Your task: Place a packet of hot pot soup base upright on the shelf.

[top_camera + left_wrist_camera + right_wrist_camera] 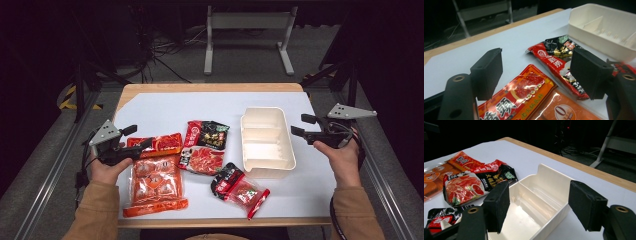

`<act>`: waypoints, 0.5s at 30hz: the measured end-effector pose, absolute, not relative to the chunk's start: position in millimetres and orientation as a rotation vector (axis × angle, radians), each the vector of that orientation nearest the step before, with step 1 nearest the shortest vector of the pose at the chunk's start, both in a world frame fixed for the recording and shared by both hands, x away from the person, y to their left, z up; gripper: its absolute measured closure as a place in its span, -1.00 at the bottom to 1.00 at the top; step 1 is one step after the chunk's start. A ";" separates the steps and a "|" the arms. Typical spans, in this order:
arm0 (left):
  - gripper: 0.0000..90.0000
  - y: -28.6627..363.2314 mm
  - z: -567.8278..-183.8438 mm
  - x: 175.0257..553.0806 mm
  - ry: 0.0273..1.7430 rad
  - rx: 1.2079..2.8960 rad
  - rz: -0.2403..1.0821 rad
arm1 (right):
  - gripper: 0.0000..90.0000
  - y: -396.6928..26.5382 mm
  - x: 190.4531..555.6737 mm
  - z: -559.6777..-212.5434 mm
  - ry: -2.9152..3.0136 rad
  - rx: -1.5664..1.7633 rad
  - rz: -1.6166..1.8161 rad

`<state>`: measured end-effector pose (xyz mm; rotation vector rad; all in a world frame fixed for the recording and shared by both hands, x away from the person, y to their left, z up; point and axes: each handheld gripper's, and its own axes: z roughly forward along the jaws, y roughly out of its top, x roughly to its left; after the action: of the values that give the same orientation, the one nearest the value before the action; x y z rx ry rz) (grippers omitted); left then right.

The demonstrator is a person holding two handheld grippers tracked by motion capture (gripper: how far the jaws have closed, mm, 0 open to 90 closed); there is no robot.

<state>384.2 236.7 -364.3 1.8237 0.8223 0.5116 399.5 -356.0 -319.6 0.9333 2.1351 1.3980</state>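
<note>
Nearest my edge of the table [150, 107], a small red-and-black sachet [239, 189] lies close to the front edge, a little right of the middle. Toward the front left corner lies a big orange packet [154, 186], flat on the white surface.

Just past it, along the left edge, my left gripper [134, 136] hangs over a red-and-orange packet [161, 144], its tips just above the packet's left end. In the left gripper view the jaws stand wide apart with nothing between the pads, and that packet [524, 91] lies below the gap. So the left one is open and grips nothing.

In the middle of the table lies the red-and-black packet [205, 146], its right edge just beside the white tray [287, 159]. The tray stands toward the right edge, its three compartments bare as far as I can see.

My right gripper [302, 125] hovers at the tray's far right side, also open and empty; its own view looks between the jaws into the tray [554, 217].

I judge the packing as not begun: all four packets are outside the tray, and the first pick-up is still to come.
</note>
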 end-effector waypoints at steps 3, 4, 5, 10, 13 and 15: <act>-0.45 227.7 -359.7 387.6 0.816 1.830 0.499 | -0.25 -357.0 400.0 -320.3 2.130 0.934 1.392; -0.45 225.7 -357.8 389.1 0.808 1.827 0.494 | -0.25 -357.8 400.4 -320.9 2.128 0.943 1.390; -0.46 224.1 -356.7 390.3 0.810 1.824 0.485 | -0.25 -358.3 400.8 -321.6 2.129 0.949 1.387; -0.49 219.8 -352.0 399.0 0.810 1.823 0.459 | -0.25 -358.9 401.6 -322.3 2.124 0.958 1.387; -0.50 215.8 -346.9 405.6 0.808 1.808 0.443 | -0.25 -360.3 401.7 -322.6 2.115 0.964 1.390; -0.50 211.8 -342.9 410.9 0.806 1.801 0.425 | -0.25 -361.0 402.0 -324.1 2.118 0.970 1.389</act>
<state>410.9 211.8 -342.9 1.8011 0.8063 0.4248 402.0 -361.0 -324.1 0.9697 2.1176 1.3885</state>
